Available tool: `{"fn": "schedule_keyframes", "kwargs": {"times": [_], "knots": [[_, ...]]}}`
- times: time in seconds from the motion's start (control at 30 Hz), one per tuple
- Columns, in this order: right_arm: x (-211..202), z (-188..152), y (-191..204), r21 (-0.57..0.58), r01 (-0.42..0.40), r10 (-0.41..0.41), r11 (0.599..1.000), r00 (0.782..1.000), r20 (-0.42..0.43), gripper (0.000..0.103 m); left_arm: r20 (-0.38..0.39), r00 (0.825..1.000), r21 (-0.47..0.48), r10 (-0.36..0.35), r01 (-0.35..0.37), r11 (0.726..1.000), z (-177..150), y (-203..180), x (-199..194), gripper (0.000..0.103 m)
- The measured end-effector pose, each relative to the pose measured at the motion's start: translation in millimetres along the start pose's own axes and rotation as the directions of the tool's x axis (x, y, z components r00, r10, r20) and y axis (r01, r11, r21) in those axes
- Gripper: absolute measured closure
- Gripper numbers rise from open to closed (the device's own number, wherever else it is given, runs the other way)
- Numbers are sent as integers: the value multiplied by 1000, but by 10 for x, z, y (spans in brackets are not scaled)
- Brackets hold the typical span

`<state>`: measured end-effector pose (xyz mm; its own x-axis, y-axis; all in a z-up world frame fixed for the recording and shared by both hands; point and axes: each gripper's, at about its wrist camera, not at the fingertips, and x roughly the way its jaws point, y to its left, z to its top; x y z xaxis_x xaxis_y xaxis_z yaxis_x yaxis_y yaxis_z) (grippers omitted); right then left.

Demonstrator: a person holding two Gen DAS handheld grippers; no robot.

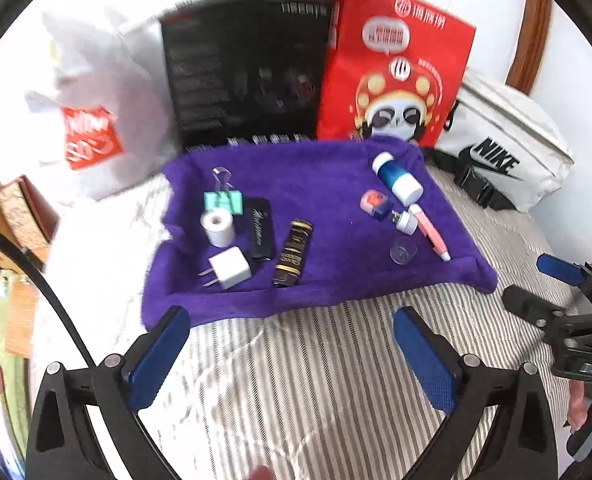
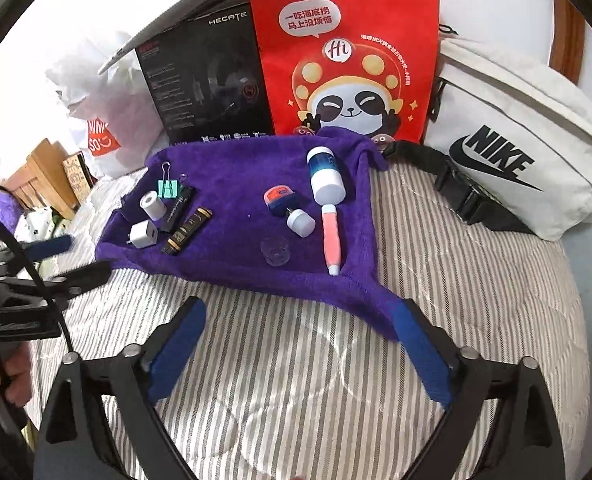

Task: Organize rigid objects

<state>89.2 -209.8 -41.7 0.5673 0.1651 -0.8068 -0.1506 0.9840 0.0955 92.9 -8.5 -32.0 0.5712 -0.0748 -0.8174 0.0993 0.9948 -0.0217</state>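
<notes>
A purple towel (image 1: 320,184) (image 2: 231,184) lies on a striped bed. On its left half: a green binder clip (image 1: 223,200) (image 2: 168,188), a white roll (image 1: 217,227) (image 2: 151,204), a white plug adapter (image 1: 230,267) (image 2: 143,235), a black case (image 1: 260,227) (image 2: 177,208) and a black-gold tube (image 1: 292,253) (image 2: 187,231). On its right half: a blue-white bottle (image 1: 396,178) (image 2: 324,178), an orange-blue eraser (image 1: 375,202) (image 2: 279,199), a small white cap (image 1: 406,221) (image 2: 300,222), a pink pen (image 1: 430,232) (image 2: 331,240) and a clear lid (image 1: 403,251) (image 2: 275,256). My left gripper (image 1: 291,332) and right gripper (image 2: 302,320) are open and empty, in front of the towel.
A black box (image 1: 243,76) (image 2: 211,80), a red paper bag (image 1: 396,68) (image 2: 348,52), a white plastic bag (image 1: 91,120) (image 2: 99,120) and a white Nike bag (image 1: 504,152) (image 2: 516,148) stand behind the towel. Wooden furniture (image 2: 35,176) is at the left.
</notes>
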Motion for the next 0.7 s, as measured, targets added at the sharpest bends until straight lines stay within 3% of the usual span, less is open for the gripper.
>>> {"fn": "schedule_keyframes", "kwargs": {"times": [0.13, 0.3, 0.47, 0.7], "knots": [[-62, -41, 79, -21, 80, -80, 997, 997, -12, 3, 30, 999, -25, 12, -11, 1000, -84, 8, -265, 0], [-202, -75, 109, -3, 64, -64, 998, 998, -6, 1, 54, 997, -48, 48, -45, 998, -173, -2, -499, 0], [-355, -91, 137, 3, 64, -64, 998, 998, 4, 1, 70, 997, -104, 39, -32, 994, -246, 23, -672, 0], [-467, -135, 132, -4, 84, -84, 996, 996, 5, 1, 66, 996, -99, 59, -52, 994, -280, -28, -732, 0]]}}
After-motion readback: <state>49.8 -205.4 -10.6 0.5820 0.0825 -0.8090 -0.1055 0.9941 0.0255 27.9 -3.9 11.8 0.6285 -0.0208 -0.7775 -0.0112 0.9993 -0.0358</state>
